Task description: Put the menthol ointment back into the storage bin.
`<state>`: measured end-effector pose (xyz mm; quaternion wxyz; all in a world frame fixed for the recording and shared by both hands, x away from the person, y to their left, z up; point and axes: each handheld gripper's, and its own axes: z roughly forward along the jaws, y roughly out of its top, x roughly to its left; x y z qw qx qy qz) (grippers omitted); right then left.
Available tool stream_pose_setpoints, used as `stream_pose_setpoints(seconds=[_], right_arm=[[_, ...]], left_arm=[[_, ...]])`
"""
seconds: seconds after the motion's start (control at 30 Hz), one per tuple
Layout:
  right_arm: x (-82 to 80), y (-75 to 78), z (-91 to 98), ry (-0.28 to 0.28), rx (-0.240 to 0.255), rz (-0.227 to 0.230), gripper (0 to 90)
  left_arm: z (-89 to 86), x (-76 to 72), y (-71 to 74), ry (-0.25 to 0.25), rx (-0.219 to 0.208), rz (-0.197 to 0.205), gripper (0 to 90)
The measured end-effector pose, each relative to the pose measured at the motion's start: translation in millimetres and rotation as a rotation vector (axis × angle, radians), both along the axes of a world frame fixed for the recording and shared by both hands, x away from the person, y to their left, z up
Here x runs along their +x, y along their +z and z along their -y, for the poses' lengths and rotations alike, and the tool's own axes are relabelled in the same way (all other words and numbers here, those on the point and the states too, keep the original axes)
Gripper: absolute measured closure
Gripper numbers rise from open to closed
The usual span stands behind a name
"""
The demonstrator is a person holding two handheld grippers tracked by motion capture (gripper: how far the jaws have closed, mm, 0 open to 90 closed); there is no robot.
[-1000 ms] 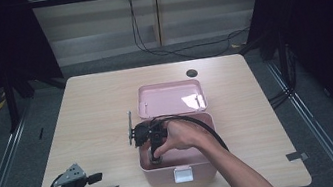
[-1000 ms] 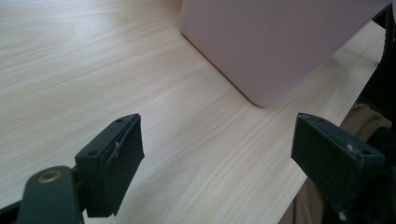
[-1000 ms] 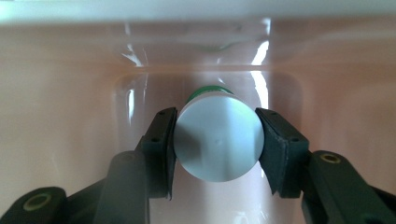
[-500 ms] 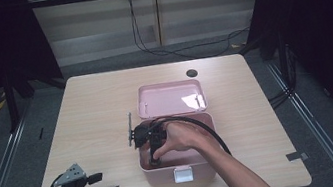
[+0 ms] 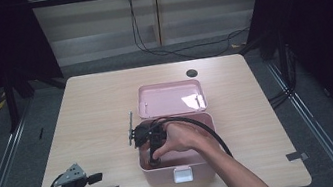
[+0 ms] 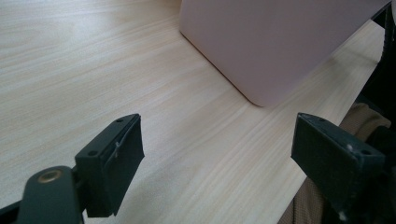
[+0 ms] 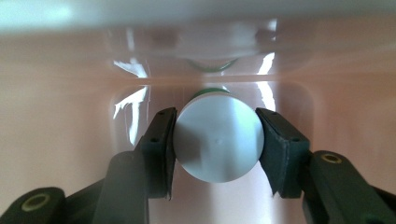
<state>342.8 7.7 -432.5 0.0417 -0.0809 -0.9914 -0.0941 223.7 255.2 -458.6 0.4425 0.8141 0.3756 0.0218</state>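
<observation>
A pink box (image 5: 201, 168) stands open on the wooden table, its lid (image 5: 170, 98) tipped back. My right gripper (image 5: 154, 160) reaches down inside the box near its left wall, held by a hand. In the right gripper view, my right gripper (image 7: 215, 145) is shut on a round white-capped container with a green edge (image 7: 215, 135), both pads pressed against its sides, close to the box's glossy pink inner wall. My left gripper (image 5: 107, 184) rests at the table's front left corner, held in a hand. It is open, with nothing between its jaws (image 6: 217, 154), and the box's outer corner (image 6: 271, 42) lies ahead of it.
A white latch (image 5: 183, 174) sits on the box's front wall. A black round grommet (image 5: 191, 73) is set in the table behind the lid. A thick black cable (image 5: 205, 128) arcs over the box from the right gripper. The table's front edge lies just beside the left gripper.
</observation>
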Motion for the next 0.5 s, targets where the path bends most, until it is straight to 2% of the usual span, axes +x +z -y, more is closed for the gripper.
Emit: stream_pose_setpoints(seconds=[0.4, 0.43, 0.5], right_arm=[[1.2, 1.2, 3.1, -0.02, -0.002, -0.015, 40.5], [1.4, 2.8, 4.6, -0.029, 0.0, -0.014, 34.8], [2.3, 3.4, 6.2, -0.039, 0.008, -0.016, 31.8]], left_arm=[[-0.6, 0.0, 0.3, 0.001, -0.001, 0.002, 16.6], [-0.3, -0.1, 0.4, 0.001, 0.001, 0.002, 16.6], [-0.3, -0.2, 0.4, 0.002, 0.0, 0.002, 16.6]])
